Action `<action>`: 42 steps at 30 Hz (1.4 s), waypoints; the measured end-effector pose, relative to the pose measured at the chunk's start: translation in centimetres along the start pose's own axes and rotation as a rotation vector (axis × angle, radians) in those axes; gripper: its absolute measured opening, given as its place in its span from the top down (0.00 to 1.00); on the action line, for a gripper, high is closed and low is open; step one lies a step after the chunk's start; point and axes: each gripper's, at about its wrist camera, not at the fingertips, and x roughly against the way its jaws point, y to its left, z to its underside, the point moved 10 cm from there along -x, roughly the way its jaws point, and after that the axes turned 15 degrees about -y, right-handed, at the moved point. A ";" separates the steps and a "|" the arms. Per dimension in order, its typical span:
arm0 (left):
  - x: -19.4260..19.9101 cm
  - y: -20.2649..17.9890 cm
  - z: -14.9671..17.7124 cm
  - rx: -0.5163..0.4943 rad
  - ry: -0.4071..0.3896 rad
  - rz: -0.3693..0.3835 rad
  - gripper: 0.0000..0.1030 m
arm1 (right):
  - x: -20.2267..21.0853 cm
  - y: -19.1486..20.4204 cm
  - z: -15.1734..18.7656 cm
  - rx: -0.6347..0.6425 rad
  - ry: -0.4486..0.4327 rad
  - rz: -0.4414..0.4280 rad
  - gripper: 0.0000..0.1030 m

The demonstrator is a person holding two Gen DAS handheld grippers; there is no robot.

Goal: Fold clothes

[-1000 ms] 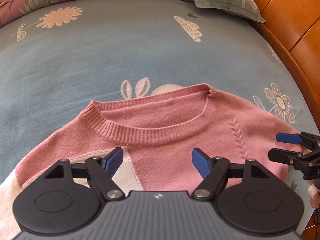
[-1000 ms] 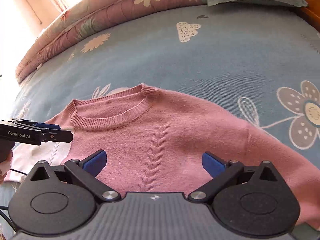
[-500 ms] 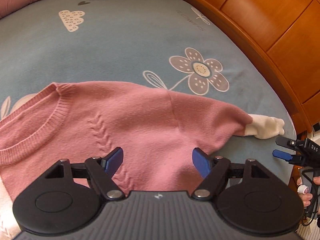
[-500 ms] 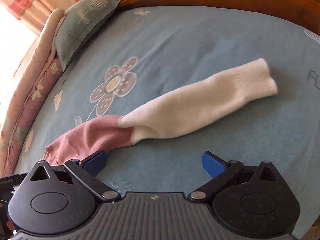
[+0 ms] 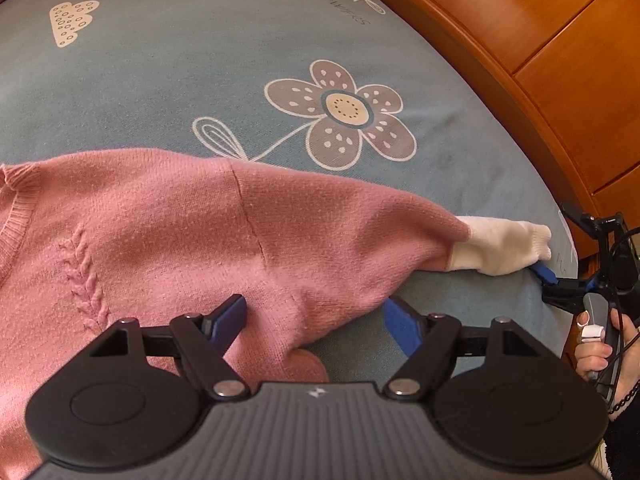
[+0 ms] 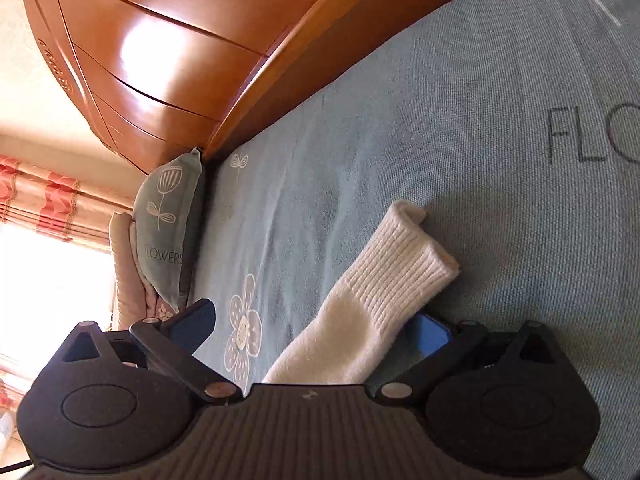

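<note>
A pink knit sweater lies flat on the blue bed sheet. Its right sleeve ends in a white ribbed cuff, also seen in the right wrist view. My left gripper is open, its fingers straddling the lower edge of the pink sleeve near the armpit. My right gripper is open and turned on its side, with the white cuff lying between its fingers; one blue pad sits under the cuff. In the left wrist view the right gripper shows at the cuff's tip.
A wooden headboard curves along the right side of the bed, close to the cuff. A blue-green "FLOWERS" pillow leans against it at the far end, by a curtained window.
The right gripper has rolled on its side and moved in so the white cuff now lies between its fingers. The left gripper has moved closer to the sleeve's lower edge.
</note>
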 end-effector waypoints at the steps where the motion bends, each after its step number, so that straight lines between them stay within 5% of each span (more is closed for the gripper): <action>1: -0.1 0.0 0.1 -0.003 0.001 -0.001 0.27 | 0.2 -0.3 0.0 -0.002 -0.004 -0.001 0.14; 3: -0.3 0.1 0.3 -0.002 0.010 -0.005 0.27 | -0.2 -1.2 -0.5 -0.043 -0.005 -0.004 0.25; 5: -0.4 0.2 0.4 -0.003 0.015 -0.007 0.27 | -0.7 -2.2 -1.0 -0.087 -0.005 -0.006 0.46; 7: -0.3 0.2 0.5 -0.002 0.016 -0.008 0.27 | -1.2 -3.3 -1.6 -0.132 -0.005 -0.009 0.90; 14: 0.2 0.5 0.8 -0.016 0.021 -0.014 0.27 | -1.1 -2.2 -1.5 -0.100 0.020 0.045 0.86; 24: 1.3 1.7 0.2 0.008 -0.003 -0.038 0.27 | -3.1 12.1 -6.3 0.168 -0.002 -0.177 0.88; 28: 1.8 1.5 -0.3 0.008 -0.022 -0.028 0.27 | -2.0 14.5 -7.9 0.230 -0.040 -0.207 0.89; 31: 2.0 1.6 -0.2 0.000 -0.022 -0.030 0.27 | -1.5 12.4 -7.7 0.240 -0.019 -0.131 0.89; 36: 2.3 2.1 0.1 -0.001 -0.019 -0.043 0.27 | -0.1 2.9 -5.9 0.326 0.079 0.232 0.89; 42: 2.4 2.6 -1.0 -0.022 -0.046 -0.043 0.27 | 0.6 4.5 -5.0 0.596 0.012 0.334 0.81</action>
